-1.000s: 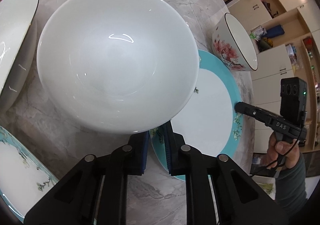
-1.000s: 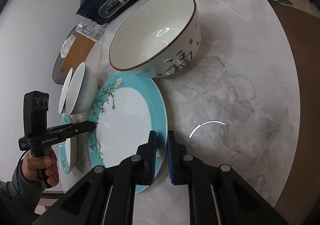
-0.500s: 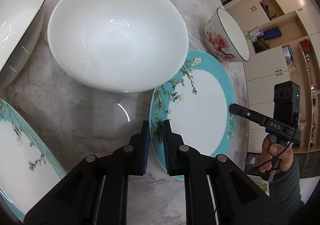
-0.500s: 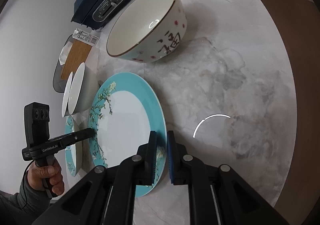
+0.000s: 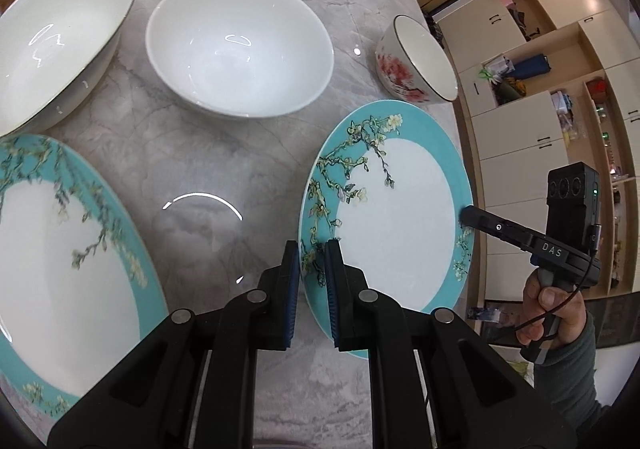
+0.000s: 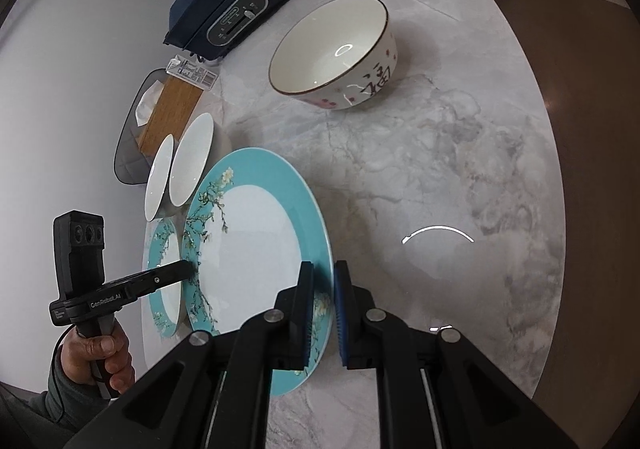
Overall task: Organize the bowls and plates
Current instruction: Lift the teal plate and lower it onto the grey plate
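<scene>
A teal plate (image 5: pixel 400 217) with a white centre and a blossom branch hangs tilted above the marble table (image 5: pixel 224 153). My left gripper (image 5: pixel 312 261) is shut on its near rim. At the opposite rim my right gripper (image 5: pixel 466 214) pinches it too. In the right wrist view the right gripper (image 6: pixel 324 277) clamps the plate (image 6: pixel 248 249), and the left gripper (image 6: pixel 188 269) grips its far edge. A second teal plate (image 5: pixel 60 249) lies on the table, with a white bowl (image 5: pixel 240 45) and a floral bowl (image 5: pixel 416 65) behind.
A wide white bowl (image 5: pixel 52 49) with a thin dark rim stands at the far left. A dark blue appliance (image 6: pixel 236 5) and a wooden board (image 6: pixel 168 113) sit at the table's back. The table edge (image 6: pixel 552 153) curves along the right, with brown floor beyond.
Both grippers have risen with the teal plate held between them. The bowls and table now look smaller and farther away, and the plate no longer sits under the white bowl's rim.
</scene>
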